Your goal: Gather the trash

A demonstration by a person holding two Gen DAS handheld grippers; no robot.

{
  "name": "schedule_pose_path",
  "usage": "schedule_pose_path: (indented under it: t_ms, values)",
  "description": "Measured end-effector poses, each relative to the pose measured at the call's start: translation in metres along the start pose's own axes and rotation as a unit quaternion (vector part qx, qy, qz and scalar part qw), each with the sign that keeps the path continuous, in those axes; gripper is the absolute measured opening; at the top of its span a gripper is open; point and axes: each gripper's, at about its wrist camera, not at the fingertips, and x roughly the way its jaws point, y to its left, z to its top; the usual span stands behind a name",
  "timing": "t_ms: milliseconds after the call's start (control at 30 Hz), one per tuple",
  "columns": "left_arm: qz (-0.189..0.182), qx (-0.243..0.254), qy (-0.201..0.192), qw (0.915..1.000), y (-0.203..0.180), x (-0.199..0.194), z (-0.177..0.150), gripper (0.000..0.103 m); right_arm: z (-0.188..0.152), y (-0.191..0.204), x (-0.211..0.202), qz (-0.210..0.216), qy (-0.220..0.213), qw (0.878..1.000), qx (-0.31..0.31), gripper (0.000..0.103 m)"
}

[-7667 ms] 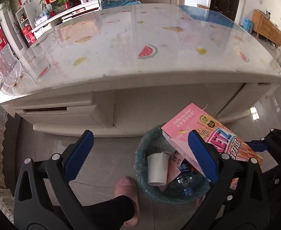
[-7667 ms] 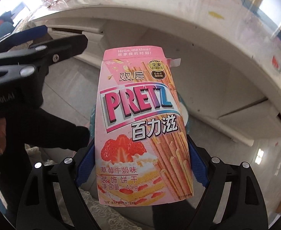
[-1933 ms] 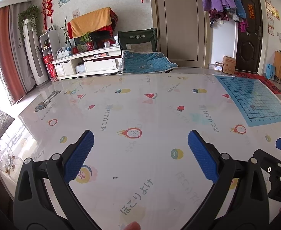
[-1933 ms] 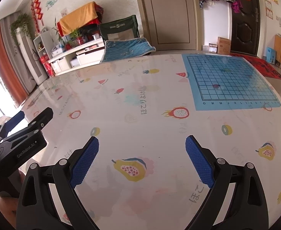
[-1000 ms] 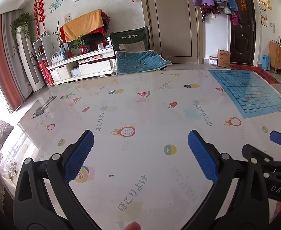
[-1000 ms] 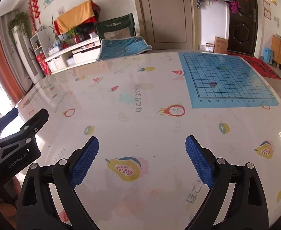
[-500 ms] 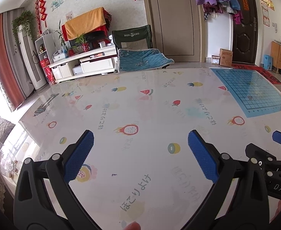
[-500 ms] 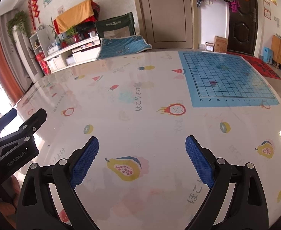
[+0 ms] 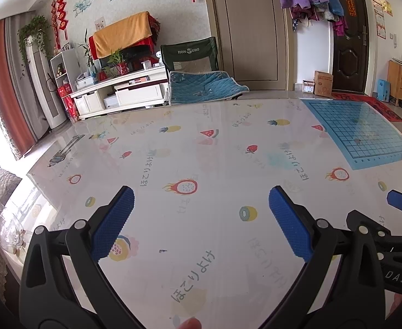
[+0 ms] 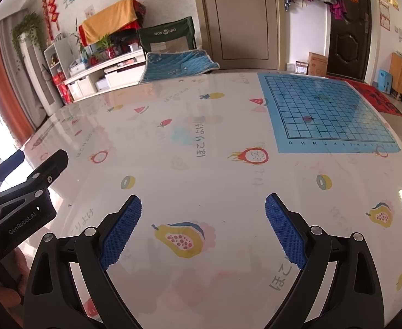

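My left gripper is open and empty, held above a glossy table covered by a fruit-print cloth. My right gripper is open and empty too, above the same table. The right gripper also shows at the right edge of the left wrist view. The left gripper shows at the left edge of the right wrist view. No trash item and no bin is in either view.
A blue grid mat lies on the table's far right. A folding chair with a blue cushion stands behind the table. A clear plastic bottle lies at the table's left edge. A white TV cabinet stands beyond.
Some seconds ago my right gripper held a pink Pretz box over a bin on the floor; both grippers now hover empty over the table. In the last second only slight drift.
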Motion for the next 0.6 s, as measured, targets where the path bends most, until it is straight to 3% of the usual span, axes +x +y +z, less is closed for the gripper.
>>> schedule_pose_path:
  t_ms: [467,600]
  values:
    - [-0.006,0.006,-0.002,1.0000,-0.0055,-0.0005,0.0000,0.096,0.0002,0.0018,0.0006,0.002,0.000,1.000,-0.005,0.091]
    - [0.016,0.012,-0.018,0.9996,-0.0090,-0.0026,-0.0034,0.096,-0.0002,0.0027,0.0012,0.003,0.001,1.000,-0.005,0.091]
